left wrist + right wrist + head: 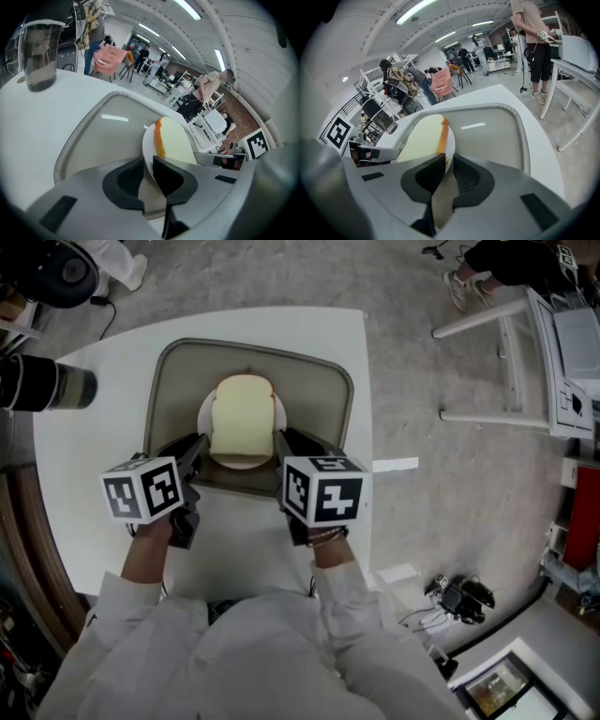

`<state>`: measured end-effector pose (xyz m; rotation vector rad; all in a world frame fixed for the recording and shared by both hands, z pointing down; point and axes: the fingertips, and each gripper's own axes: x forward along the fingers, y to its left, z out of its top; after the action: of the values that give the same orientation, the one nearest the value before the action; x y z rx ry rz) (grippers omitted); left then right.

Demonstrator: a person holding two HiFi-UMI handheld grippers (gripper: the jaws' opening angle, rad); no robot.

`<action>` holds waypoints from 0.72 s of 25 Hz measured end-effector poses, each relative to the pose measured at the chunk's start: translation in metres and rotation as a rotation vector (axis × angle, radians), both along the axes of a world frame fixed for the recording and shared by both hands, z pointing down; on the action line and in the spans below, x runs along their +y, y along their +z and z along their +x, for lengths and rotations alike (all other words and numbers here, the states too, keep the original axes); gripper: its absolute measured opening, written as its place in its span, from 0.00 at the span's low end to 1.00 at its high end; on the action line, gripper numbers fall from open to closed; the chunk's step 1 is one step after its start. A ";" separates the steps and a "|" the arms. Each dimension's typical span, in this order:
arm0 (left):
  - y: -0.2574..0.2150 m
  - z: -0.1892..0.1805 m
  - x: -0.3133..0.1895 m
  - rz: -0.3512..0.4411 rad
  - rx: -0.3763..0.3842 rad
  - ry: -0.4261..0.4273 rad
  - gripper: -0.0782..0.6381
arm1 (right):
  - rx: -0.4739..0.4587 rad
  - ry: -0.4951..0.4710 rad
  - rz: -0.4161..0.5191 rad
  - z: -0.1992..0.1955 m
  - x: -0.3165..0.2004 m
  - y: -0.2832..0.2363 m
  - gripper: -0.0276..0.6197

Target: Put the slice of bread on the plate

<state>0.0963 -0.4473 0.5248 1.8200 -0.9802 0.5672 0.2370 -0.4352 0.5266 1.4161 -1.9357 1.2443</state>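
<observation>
From overhead we see the bread [243,416] already flat on the plate [202,418] in the tray [314,399] — soft, light, best held by its crust — while views from the left gripper [148,161], then the right gripper [449,159], show each pair of jaws clamped on the plate's rim.

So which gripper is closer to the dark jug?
Left. The left gripper clamps the plate's rim on the jug's side; the right gripper clamps the opposite rim, farther away.
</observation>
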 end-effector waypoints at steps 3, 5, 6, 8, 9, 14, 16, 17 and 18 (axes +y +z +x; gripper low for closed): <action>-0.001 0.000 0.000 0.009 0.005 0.001 0.18 | -0.020 0.018 -0.003 0.001 0.000 -0.001 0.12; -0.002 0.000 -0.001 0.015 0.004 -0.003 0.18 | -0.027 0.021 -0.005 0.001 0.001 -0.001 0.12; -0.002 0.000 -0.001 0.016 0.005 -0.008 0.18 | -0.025 0.023 -0.003 0.002 0.001 -0.001 0.12; -0.002 0.000 -0.001 0.022 0.003 -0.019 0.18 | -0.016 0.026 0.009 0.002 0.001 -0.004 0.12; -0.003 -0.001 -0.002 0.026 0.001 -0.025 0.18 | -0.015 0.024 0.016 0.001 0.001 -0.005 0.12; -0.007 -0.004 -0.004 0.041 0.028 -0.049 0.18 | -0.007 0.015 0.044 0.001 0.003 -0.012 0.12; -0.012 -0.004 -0.005 0.057 0.038 -0.052 0.18 | 0.000 0.014 0.053 0.005 0.005 -0.017 0.12; -0.016 -0.003 -0.004 0.068 0.042 -0.048 0.18 | 0.002 0.014 0.059 0.006 0.007 -0.021 0.12; -0.020 -0.002 -0.002 0.082 0.044 -0.038 0.18 | 0.005 0.014 0.068 0.007 0.011 -0.026 0.12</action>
<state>0.0944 -0.4495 0.5043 1.8742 -1.0192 0.4682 0.2440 -0.4241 0.5003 1.4668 -1.9851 1.1908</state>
